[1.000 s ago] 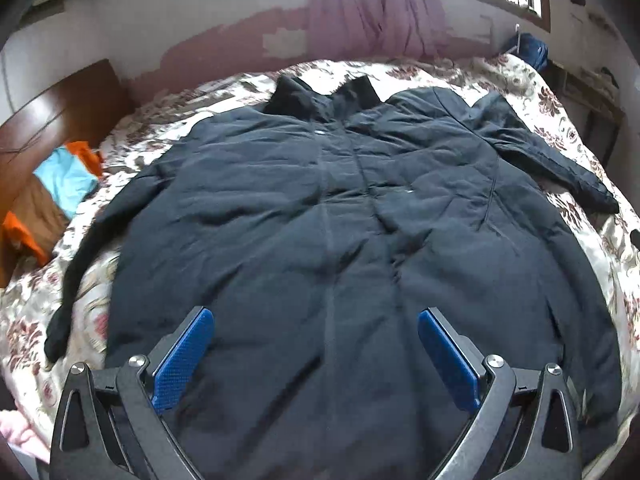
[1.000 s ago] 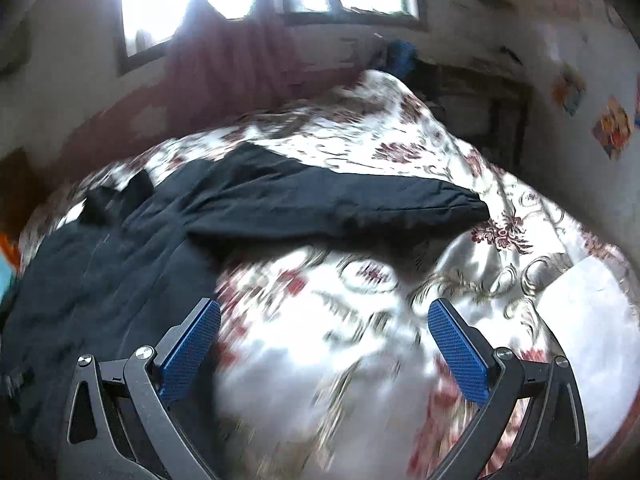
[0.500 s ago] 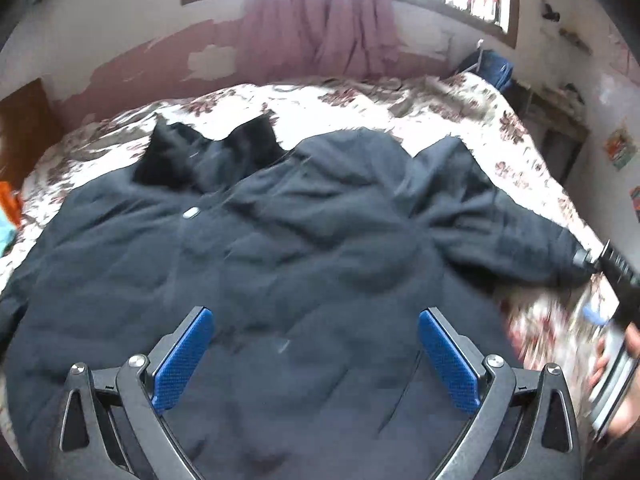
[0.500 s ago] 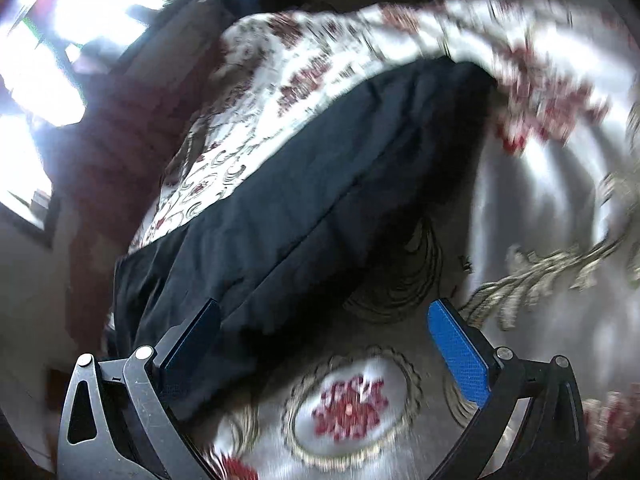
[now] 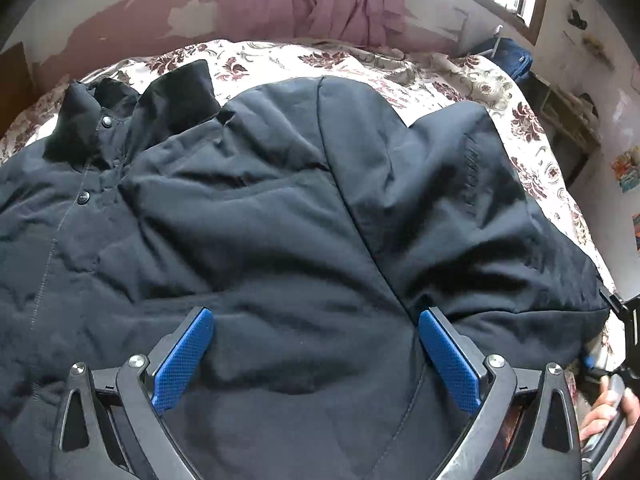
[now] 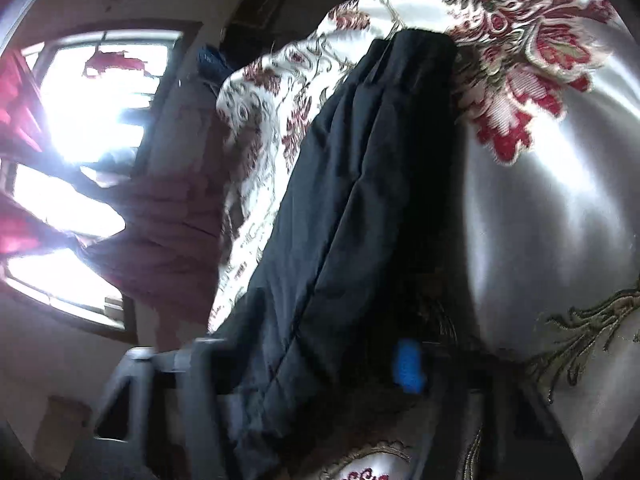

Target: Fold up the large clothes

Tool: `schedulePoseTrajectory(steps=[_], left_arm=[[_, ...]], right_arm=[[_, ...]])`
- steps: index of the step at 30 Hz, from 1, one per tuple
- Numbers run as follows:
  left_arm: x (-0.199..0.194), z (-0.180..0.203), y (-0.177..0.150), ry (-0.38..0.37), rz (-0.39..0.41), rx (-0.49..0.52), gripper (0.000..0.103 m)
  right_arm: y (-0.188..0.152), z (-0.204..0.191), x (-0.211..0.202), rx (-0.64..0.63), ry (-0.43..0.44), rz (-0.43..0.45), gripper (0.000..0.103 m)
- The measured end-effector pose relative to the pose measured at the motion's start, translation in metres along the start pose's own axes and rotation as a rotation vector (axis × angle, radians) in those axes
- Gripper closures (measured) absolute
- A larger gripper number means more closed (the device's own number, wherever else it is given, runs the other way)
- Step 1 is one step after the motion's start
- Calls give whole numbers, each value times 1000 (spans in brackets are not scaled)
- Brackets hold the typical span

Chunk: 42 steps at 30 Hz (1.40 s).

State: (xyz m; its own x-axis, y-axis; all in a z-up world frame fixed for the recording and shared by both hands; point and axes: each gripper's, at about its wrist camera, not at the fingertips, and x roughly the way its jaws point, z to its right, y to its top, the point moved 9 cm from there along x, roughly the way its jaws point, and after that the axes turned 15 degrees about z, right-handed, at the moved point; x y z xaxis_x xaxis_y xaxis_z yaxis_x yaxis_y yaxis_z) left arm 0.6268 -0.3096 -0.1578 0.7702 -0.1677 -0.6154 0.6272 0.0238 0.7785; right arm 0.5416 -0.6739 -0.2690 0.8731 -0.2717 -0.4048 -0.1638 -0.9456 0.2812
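So there's a big dark coat [image 5: 248, 216] spread flat over the bed [image 5: 532, 148], collar [image 5: 132, 112] up toward the wall end, snaps down the front, and one sleeve [image 5: 472, 216] lying out to the side on the flowery bedspread. The left gripper [image 5: 312, 354] hangs right over the coat's body with its blue pads [image 5: 182, 360] spread wide, nothing between them. The right gripper [image 6: 312, 360] is down at the sleeve [image 6: 352, 208] end, tilted and pretty blurry, and the dark fabric runs straight in between its fingers, which look closed in on it. Behind the bed there's a pink curtain [image 5: 320, 0] under a bright window [image 6: 92, 96].
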Motion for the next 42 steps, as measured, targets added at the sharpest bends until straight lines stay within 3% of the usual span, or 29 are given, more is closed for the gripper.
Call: schedulePoseTrajectory(steps=[3,10,17,20,23,28,32,34,38,40,42], left_arm=[[0,-3,-1,-20,-28,-23,0],[-30,-32,-2,-44,-99,-56,0],[-96,-107,-5,-21,-87,4,0],[-122,-145,-9,-10,-83,-31,0],[-147,-182,-12,-4,-58,-76,0],[-186,-237,-15,22,6,-118,0],[-212,-286,-33,44,44,-177,0],[-221,-305,-44,48,49,-220,0],[-233,-347,-71,90,44,-294,0],[-237,-360,-80,102,46,-310,1],[-240,-370,-87,109,49,-318,1]], right_arm=[[4,-7,-1,3,22,11,88],[22,-72,-40,-162,108,134,93],[14,-205,-115,-536,210,272,93],[-11,-270,-137,-699,263,311,93],[-58,-332,-157,-883,342,316,93],[-167,-394,-179,-1170,452,182,93],[-269,-406,-197,-1480,512,74,93],[-324,-393,-202,-1644,518,-42,93],[-402,-341,-204,-1822,481,-262,92],[-427,-297,-204,-1858,459,-404,84],[-440,-261,-200,-1863,435,-544,58]])
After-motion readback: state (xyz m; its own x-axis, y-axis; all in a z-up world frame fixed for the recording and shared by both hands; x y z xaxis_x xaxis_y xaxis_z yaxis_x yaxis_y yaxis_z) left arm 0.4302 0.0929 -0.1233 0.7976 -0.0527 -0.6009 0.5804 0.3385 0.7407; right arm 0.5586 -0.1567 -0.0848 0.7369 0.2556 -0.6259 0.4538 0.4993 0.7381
